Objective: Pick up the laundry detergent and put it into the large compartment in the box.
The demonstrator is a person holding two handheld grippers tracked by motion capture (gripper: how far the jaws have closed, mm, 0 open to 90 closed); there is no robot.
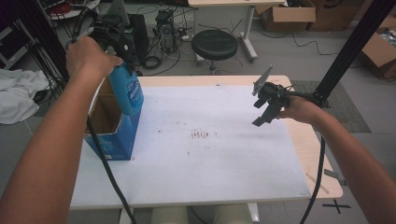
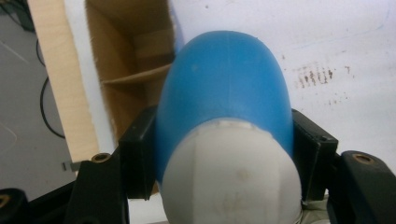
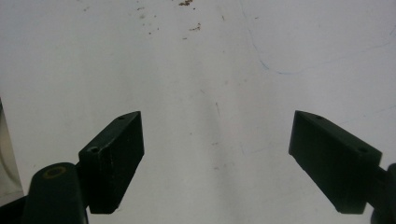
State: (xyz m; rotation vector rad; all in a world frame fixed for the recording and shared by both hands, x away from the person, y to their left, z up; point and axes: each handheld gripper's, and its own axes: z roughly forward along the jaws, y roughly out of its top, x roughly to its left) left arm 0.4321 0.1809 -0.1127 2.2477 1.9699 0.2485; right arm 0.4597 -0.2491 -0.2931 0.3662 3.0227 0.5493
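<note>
Left claw (image 2: 224, 154) is clamped on a blue bottle (image 1: 127, 91) just below its white cap (image 2: 231, 177), jaws pressing both sides. The bottle hangs upright over the open top of a blue carton (image 1: 114, 133) at the table's (image 1: 210, 182) left edge; its base seems to be at or just inside the opening, though contact is unclear. Right claw (image 3: 217, 161) is at the right side above the white table surface, jaws wide apart, nothing between. Brown specks (image 1: 201, 135) mark the table centre.

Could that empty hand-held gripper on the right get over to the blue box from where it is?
Probably yes. The right hand-held gripper hangs open above bare white table, nothing lying between it and the blue box, though the held blue bottle crowds its opening.
</note>
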